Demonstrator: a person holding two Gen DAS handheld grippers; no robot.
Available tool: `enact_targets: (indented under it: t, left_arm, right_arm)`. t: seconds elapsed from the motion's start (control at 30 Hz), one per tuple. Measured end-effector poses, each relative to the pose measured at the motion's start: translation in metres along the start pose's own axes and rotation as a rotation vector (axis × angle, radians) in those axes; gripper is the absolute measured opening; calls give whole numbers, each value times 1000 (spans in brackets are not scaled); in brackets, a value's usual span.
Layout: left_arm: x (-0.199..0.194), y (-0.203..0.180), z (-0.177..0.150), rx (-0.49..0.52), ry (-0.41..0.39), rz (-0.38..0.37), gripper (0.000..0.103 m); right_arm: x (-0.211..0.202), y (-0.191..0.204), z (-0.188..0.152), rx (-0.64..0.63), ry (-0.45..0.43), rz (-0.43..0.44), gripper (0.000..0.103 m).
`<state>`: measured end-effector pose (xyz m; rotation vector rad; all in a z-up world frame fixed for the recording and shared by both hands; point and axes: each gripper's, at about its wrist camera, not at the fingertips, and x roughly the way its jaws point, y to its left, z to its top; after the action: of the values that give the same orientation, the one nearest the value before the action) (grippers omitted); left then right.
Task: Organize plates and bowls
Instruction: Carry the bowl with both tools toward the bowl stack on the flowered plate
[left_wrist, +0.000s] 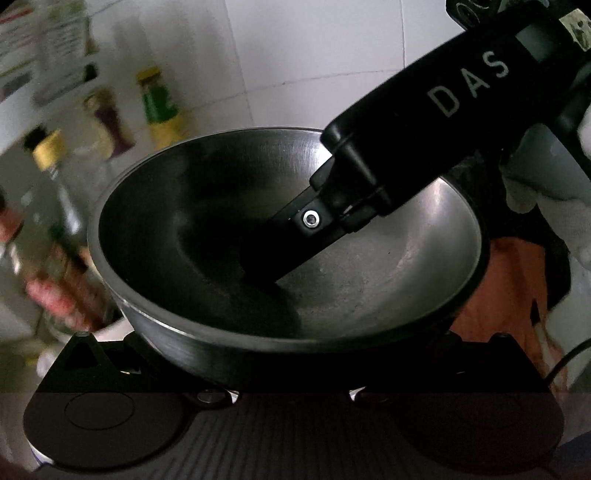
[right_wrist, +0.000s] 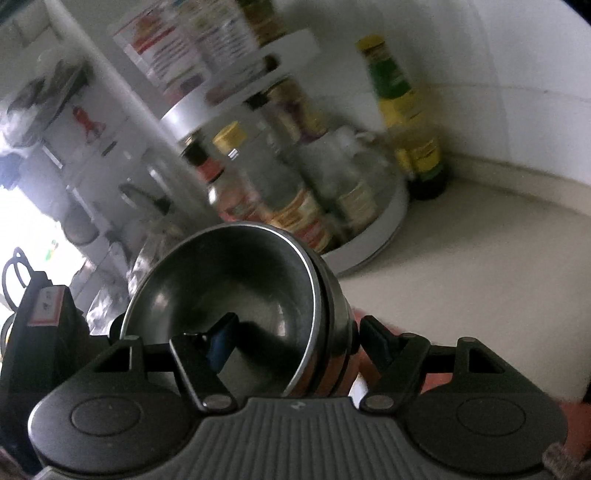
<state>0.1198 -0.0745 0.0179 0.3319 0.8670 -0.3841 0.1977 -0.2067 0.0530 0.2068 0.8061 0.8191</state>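
Note:
A steel bowl (left_wrist: 332, 273) fills the left wrist view, held up above the counter. The right gripper (left_wrist: 295, 240) reaches in from the upper right, one finger (left_wrist: 280, 247) inside the bowl. In the right wrist view the steel bowl (right_wrist: 229, 288) seems to be nested bowls; the right gripper (right_wrist: 295, 332) is shut on its rim, one finger (right_wrist: 218, 339) inside and the other finger (right_wrist: 376, 343) outside. The left gripper's fingers are hidden under the bowl in its own view, and its body (right_wrist: 40, 332) shows at the left edge of the right wrist view.
A white turntable rack (right_wrist: 373, 236) with several bottles and jars stands on the pale counter (right_wrist: 480, 266) by the tiled wall. A green-and-yellow bottle (right_wrist: 406, 122) stands beside it. The bottles (left_wrist: 48, 221) show blurred at left. An orange cloth (left_wrist: 509, 295) lies below right.

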Motion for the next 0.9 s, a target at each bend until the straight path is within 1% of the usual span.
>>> enact_targets:
  t: [0.1, 0.23, 0.3, 0.33, 0.4, 0.43, 0.47, 0.63, 0.73, 0.77, 0.9]
  left_arm:
    - [-12, -2, -23, -30, 22, -9, 103]
    - [-25, -3, -41, -50, 51, -13, 103]
    - [-22, -4, -48, -59, 59, -14, 103]
    - [-30, -1, -53, -65, 60, -14, 103]
    - [-33, 11, -61, -79, 69, -18, 103]
    - [-39, 16, -71, -88, 76, -23, 103]
    - [-43, 15, -65, -93, 84, -28, 103]
    - [-31, 14, -73, -93, 119, -46, 103]
    - [-23, 12, -72, -84, 127, -51, 103]
    - [-9, 27, -68, -81, 127, -51, 103]
    - [11, 32, -66, -84, 134, -61, 103]
  right_arm:
    - [10, 17, -15, 1, 21, 13, 68]
    - [22, 32, -36, 4, 60, 12, 68]
    - [27, 36, -43, 11, 77, 15, 68]
    - [30, 39, -46, 13, 84, 17, 68]
    - [36, 43, -52, 13, 89, 18, 68]
    - [39, 44, -54, 12, 90, 17, 68]
    - [42, 44, -57, 15, 92, 16, 68]
    - [58, 40, -64, 46, 121, -4, 68]
    - [65, 33, -69, 63, 135, -17, 67]
    - [66, 32, -70, 67, 136, -22, 67]
    - [70, 23, -71, 85, 127, -34, 67]
